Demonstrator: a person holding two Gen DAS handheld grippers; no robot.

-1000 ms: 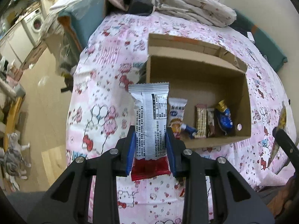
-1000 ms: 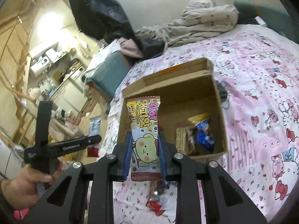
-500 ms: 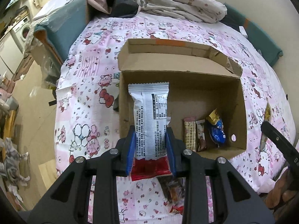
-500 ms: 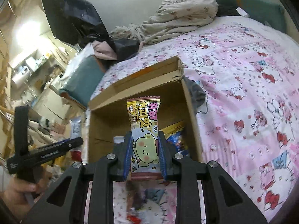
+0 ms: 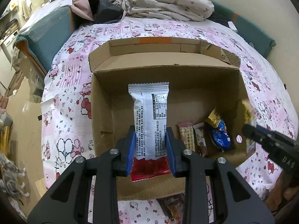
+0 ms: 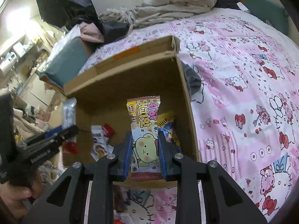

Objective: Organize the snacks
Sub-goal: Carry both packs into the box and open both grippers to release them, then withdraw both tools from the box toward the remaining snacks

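Note:
An open cardboard box lies on the pink patterned bedspread. My left gripper is shut on a white and red snack packet, held upright over the box's left half. My right gripper is shut on a yellow cartoon-bear cookie packet above the box's right side. On the box floor lie a checked bar, a slim brown packet and a blue and yellow packet. The right gripper's arm shows at the right edge of the left wrist view.
Loose snack wrappers lie on the bedspread before the box's near wall. A crumpled blanket is heaped at the bed's far end. A teal bin stands left of the bed. A hand holds the left gripper.
Both grippers moved forward and down toward the box, each keeping its packet. The box now fills more of both views and both packets hang over its inside.

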